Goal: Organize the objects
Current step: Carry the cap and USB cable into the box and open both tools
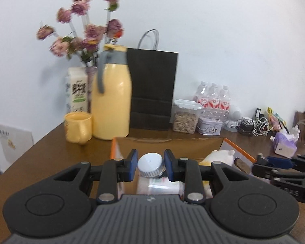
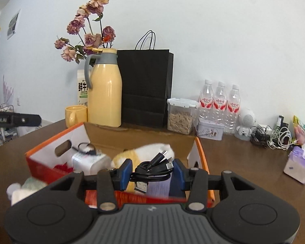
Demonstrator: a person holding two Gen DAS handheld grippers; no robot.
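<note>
In the left wrist view my left gripper (image 1: 151, 159) is shut on a white bottle (image 1: 158, 186), its blue pads against the ribbed white cap (image 1: 151, 164). The bottle hangs over an open cardboard box (image 1: 168, 141) with orange edges. My right gripper (image 2: 152, 169) is shut on a coiled black USB cable (image 2: 152, 171) above the same box (image 2: 140, 136). In the box lie a white and yellow plush toy (image 2: 152, 150) and a white item with a black cord (image 2: 87, 160). The right gripper (image 1: 274, 166) shows side-on at the right edge of the left view.
Along the back wall stand a yellow jug (image 2: 105, 93), a yellow mug (image 2: 75, 114), a black paper bag (image 2: 145, 87), a seed container (image 2: 181, 117), three water bottles (image 2: 219, 103) and a tin (image 2: 210, 132). Tangled cables (image 2: 272, 137) and a tissue pack (image 2: 300, 165) lie to the right.
</note>
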